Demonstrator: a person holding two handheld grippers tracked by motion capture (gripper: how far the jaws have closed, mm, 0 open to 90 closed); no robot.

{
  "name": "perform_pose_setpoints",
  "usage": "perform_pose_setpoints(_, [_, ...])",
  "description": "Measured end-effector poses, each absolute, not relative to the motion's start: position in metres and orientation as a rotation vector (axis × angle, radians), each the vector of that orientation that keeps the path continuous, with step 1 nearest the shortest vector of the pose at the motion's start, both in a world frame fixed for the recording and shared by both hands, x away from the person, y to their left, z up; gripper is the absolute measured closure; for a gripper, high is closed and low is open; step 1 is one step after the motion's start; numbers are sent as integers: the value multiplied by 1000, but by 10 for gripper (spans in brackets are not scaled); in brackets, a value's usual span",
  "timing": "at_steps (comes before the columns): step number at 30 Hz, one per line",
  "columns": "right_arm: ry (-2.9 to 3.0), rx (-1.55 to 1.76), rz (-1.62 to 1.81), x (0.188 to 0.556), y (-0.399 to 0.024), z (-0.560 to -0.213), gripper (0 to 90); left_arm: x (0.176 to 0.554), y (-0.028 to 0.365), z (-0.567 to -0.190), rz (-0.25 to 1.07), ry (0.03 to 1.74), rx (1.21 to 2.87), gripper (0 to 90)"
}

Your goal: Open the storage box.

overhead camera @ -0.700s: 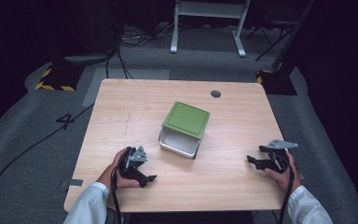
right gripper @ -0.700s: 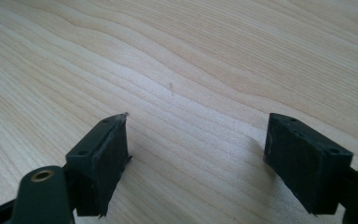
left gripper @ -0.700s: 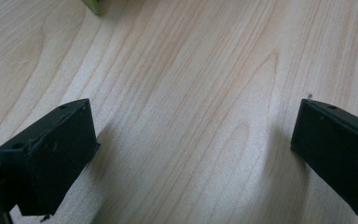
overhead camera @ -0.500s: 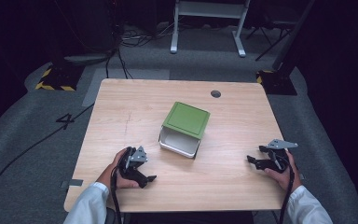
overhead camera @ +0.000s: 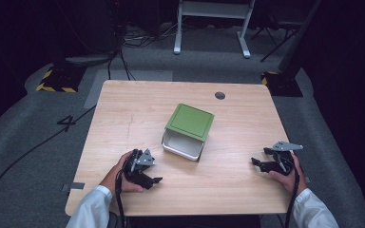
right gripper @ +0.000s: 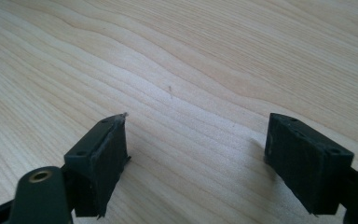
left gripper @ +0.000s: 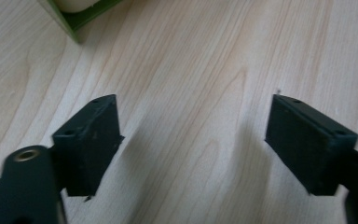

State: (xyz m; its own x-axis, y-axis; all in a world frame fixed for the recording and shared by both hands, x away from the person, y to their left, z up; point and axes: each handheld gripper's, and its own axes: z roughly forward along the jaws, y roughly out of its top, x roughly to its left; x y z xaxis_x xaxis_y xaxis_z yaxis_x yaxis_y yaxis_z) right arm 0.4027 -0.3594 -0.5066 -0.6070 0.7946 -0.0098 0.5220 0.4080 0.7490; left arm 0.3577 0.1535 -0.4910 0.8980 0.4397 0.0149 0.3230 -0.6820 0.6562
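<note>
Light wooden table (overhead camera: pixel 123 109) in a dim room
Grey carpet floor (overhead camera: pixel 28 133) bears a black numeral 4 (overhead camera: pixel 67 123); black cables (overhead camera: pixel 133 40) trail behind, hazard-striped blocks (overhead camera: pixel 53 84) sit by the far corners, and a white metal frame (overhead camera: pixel 214 19) stands in back

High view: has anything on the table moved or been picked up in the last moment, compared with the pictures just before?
Nothing visibly changed. The green-lidded box sits mid-table, untouched. The left gripper and right gripper rest near the table's front edge, both open and holding nothing.
</note>
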Motion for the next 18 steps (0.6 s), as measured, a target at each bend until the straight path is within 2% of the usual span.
perform_pose_setpoints(18, [2303,1133,1031,403,-359,-507,210,362,127,-453,282,436,2279,172])
